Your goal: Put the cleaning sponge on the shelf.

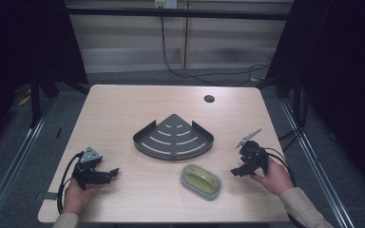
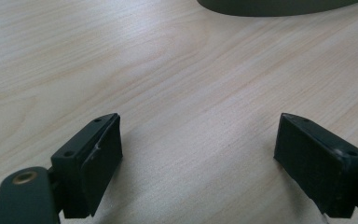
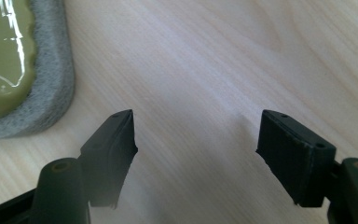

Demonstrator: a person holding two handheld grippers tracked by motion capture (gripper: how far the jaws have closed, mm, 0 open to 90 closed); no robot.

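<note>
Soap dish (image 1: 201, 180): on table (image 1: 123, 109), 6 o'clock of shelf (image 1: 173, 138), right claw (image 1: 237, 170) at its 3 o'clock. Likely light, stiff, glossy-slick inside; grip felted rim (image 3: 51, 74). Both claws released, empty; left claw (image 1: 111, 174) well apart at 9 o'clock.

Dark grey fan-shaped slotted metal corner tray (image 1: 173, 138) sits mid-table on the pale wood-grain table (image 1: 123, 109). Oval grey-rimmed olive soap dish (image 1: 201, 181) lies just in front of the tray, right of its centre. Left gripper (image 1: 111, 174) rests well left-front of the tray; right gripper (image 1: 235, 171) right-front, beside the dish.
</note>
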